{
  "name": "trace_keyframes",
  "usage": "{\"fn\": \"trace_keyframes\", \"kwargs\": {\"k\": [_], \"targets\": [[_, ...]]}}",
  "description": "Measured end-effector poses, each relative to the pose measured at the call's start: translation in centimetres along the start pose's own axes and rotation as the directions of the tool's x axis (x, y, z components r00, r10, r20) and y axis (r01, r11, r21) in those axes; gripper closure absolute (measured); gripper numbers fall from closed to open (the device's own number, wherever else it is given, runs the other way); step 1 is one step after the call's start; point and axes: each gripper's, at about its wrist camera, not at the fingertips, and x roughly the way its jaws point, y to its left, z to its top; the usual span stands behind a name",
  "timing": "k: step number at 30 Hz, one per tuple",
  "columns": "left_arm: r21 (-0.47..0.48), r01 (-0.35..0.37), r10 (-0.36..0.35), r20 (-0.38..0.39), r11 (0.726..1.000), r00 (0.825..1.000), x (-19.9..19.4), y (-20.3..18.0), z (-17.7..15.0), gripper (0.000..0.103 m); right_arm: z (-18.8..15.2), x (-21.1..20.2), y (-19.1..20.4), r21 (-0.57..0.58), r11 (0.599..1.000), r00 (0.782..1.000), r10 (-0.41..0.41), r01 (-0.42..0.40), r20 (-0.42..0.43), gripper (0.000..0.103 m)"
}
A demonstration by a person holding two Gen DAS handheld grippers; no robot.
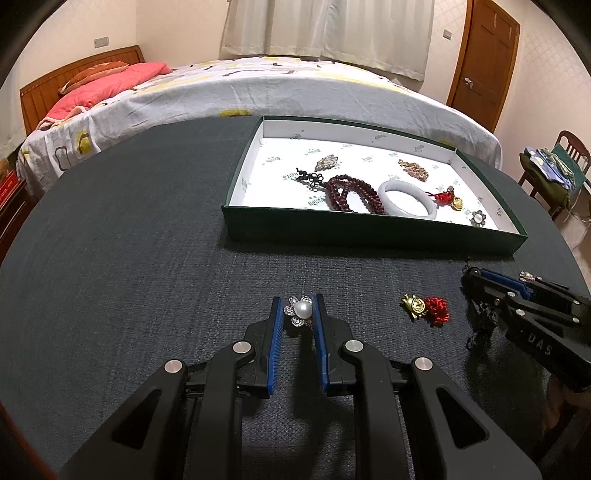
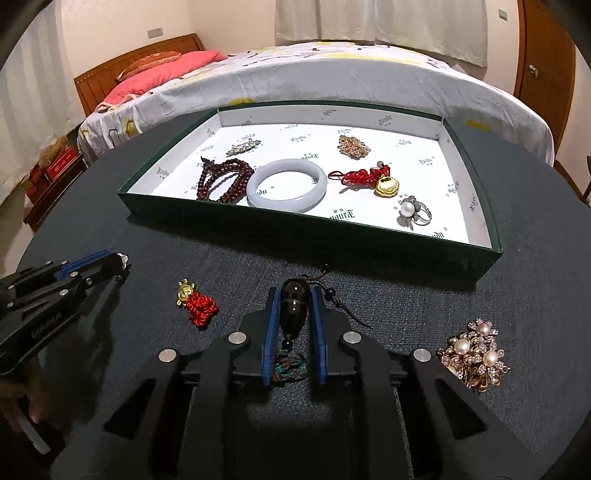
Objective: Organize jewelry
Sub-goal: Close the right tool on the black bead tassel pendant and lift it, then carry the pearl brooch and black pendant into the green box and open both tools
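Patterned bed (image 1: 258,88) with pink pillow (image 1: 110,83), cream curtains (image 1: 332,33), wooden door (image 1: 484,62), chair (image 1: 565,155)

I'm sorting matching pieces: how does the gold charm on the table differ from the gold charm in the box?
The table charm lies on the dark cloth, its red knot bunched and short. The box charm lies on the white lining of the box, its red cord stretched out longer, its gold piece rounder. Both pair gold with red cord.

Left gripper (image 1: 299,308) pinching pearl flower ring (image 1: 300,310), gold-and-red charm (image 1: 424,307) nearby, green tray (image 1: 369,230) beyond, right gripper (image 1: 476,275) alongside
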Motion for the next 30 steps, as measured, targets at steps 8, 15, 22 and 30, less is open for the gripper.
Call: {"fn": "trace_keyframes", "kwargs": {"k": [8, 15, 22, 30], "targets": [[0.001, 0.007, -0.007, 0.015, 1.000, 1.000, -0.4, -0.2, 0.4, 0.086, -0.3, -1.3, -0.2, 0.005, 1.000, 1.000, 0.008, -0.009, 0.028, 0.086], [-0.002, 0.032, -0.032, 0.057, 0.999, 0.998, -1.8, -0.7, 1.8, 0.086, 0.9, -4.1, -0.8, 0.027, 0.999, 0.995, 0.019, -0.022, 0.102, 0.086], [0.025, 0.066, -0.068, 0.106, 0.998, 0.992, -2.6, -2.0, 4.1, 0.086, 3.2, -6.8, -1.5, 0.022, 1.000, 0.980, 0.012, -0.016, 0.198, 0.086], [0.073, 0.100, -0.111, 0.179, 0.992, 0.977, -2.2, -4.0, 8.5, 0.086, 7.3, -7.9, -3.1, 0.024, 1.000, 0.955, -0.017, 0.011, 0.297, 0.086]]}}
